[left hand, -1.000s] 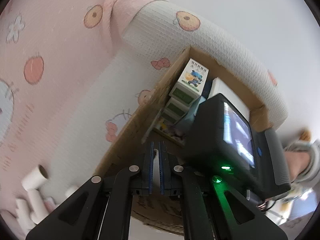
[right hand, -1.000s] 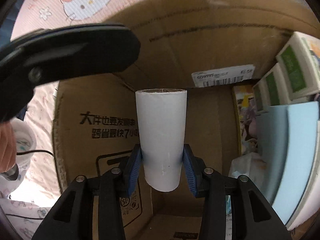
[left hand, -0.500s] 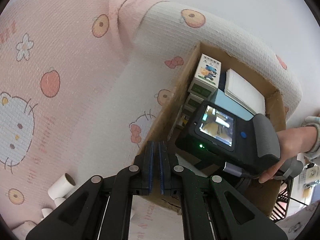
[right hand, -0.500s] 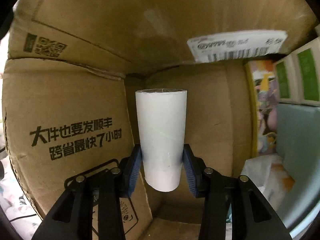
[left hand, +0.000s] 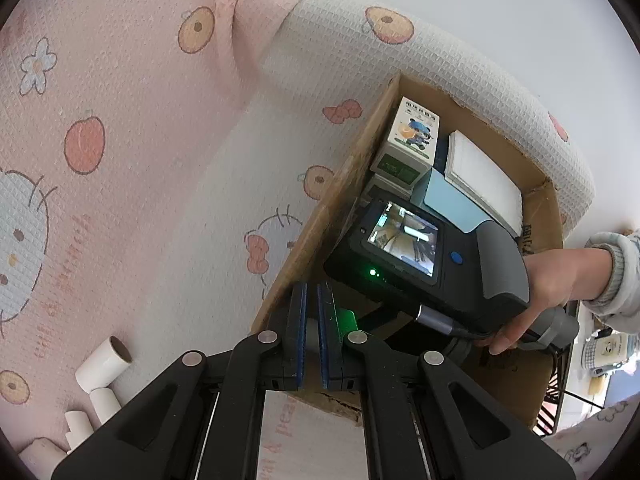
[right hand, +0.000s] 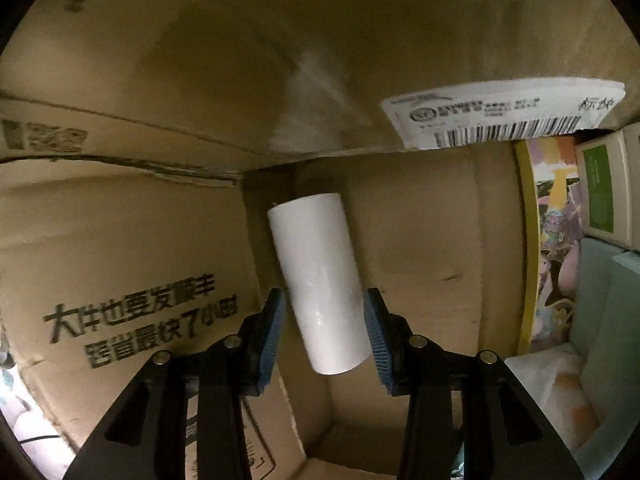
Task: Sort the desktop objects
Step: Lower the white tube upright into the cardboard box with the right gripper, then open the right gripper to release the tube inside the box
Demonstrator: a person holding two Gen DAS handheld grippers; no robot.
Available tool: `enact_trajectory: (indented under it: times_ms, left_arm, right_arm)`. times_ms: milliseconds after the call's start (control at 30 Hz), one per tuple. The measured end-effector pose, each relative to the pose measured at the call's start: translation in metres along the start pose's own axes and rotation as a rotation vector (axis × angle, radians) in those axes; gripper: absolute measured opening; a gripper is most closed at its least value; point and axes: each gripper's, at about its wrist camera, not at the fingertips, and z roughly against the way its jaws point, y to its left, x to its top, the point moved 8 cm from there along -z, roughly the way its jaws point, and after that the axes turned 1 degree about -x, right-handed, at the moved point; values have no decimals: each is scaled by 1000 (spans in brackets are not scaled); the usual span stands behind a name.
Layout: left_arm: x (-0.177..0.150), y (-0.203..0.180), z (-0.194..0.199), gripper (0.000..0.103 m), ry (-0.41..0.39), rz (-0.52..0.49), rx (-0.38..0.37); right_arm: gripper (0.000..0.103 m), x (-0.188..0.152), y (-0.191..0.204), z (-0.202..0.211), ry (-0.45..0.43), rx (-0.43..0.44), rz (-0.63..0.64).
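The right gripper (right hand: 325,334) reached inside the cardboard box (right hand: 120,240), its blue pads parted with slim gaps on both sides of the white paper tube (right hand: 320,284), which leaned tilted between them toward the far corner; contact could not be told. The left gripper (left hand: 311,336) hovered outside the box's near left wall, its pads nearly together and holding nothing. More tubes (left hand: 102,364) lay on the pink blanket (left hand: 120,120) far left
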Motion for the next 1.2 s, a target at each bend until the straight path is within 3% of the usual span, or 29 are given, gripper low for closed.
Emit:
enact_trajectory:
  times_ms: [100,233,500,633,700,767,833,1000,1100,1200]
  left_arm:
    - [0,0,-1,6,1,7,-1]
    - [1,-1,-1,6,5,12,-4]
    - [0,-2,-1,6,11,15,-5]
    - [0,-10,3,9,-2,-14,5]
    - [-1,-14,5,18,-9,-31,21]
    - [-1,-18,6,39,-24,-37,31]
    - [-3,-23,7,46,-41,-39,33]
    - [-17,-35,9,49,-70,-54,51]
    - [-26,-35,9,49,-83,-5,7]
    - [-32,-29,15,49,-121,77,-28]
  right_arm:
    - [31,-1,0,-4,12,27,-36]
    - [27,5,2,1,-40,17,-54]
    - [27,4,5,11,-62,70,-103]
    - [27,-4,9,35,-125,-29,-71]
    - [27,-10,13,52,-168,-77,-47]
    - [27,-17,18,68,-209,-126,-24]
    - [28,-25,23,84,-250,-193,5]
    - [28,-43,35,110,-340,-309,41]
    - [28,-55,24,123,-349,-366,63]
    - [28,-36,44,100,-343,-405,87]
